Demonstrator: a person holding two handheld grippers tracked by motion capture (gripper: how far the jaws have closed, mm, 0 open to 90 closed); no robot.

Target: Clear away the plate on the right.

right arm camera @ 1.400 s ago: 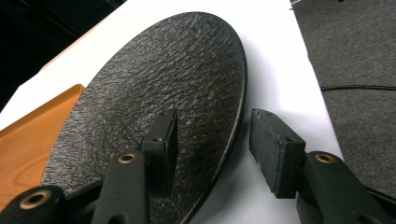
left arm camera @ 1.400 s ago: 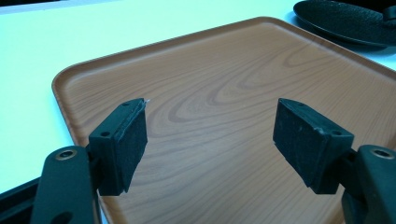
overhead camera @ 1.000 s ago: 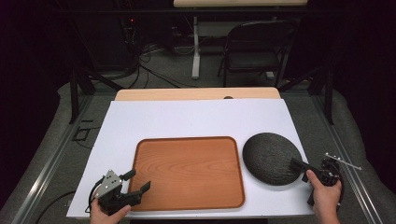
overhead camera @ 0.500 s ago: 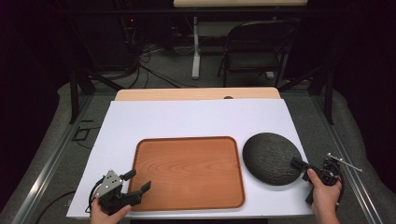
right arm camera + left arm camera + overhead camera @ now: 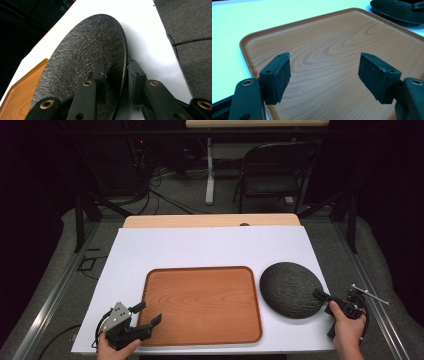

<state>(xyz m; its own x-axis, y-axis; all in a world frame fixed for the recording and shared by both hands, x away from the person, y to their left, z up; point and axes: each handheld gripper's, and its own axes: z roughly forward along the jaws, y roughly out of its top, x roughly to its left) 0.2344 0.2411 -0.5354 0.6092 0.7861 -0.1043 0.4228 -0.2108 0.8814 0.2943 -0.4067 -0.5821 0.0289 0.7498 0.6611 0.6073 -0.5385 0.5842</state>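
A rectangular wooden tray (image 5: 200, 305) lies at the middle of the white table top. To its right rests a round black textured plate (image 5: 289, 289). My right gripper (image 5: 321, 295) meets the plate's near right rim. In the right gripper view one jaw lies over the plate (image 5: 82, 57) and the other outside its rim, so the right gripper (image 5: 116, 62) is shut on the rim. My left gripper (image 5: 151, 311) hovers open over the tray's near left corner. In the left gripper view the left gripper (image 5: 325, 58) has nothing between its jaws and the tray (image 5: 332, 37) lies beneath.
The white board (image 5: 210, 250) covers a wooden table (image 5: 210, 221) whose far edge shows behind it. A folding chair (image 5: 272, 175) and cables on the floor lie beyond. The table's right edge is close to my right hand (image 5: 345, 332).
My right hand and gripper have shifted very slightly at the plate's rim. The left gripper and the tray have stayed where they were.
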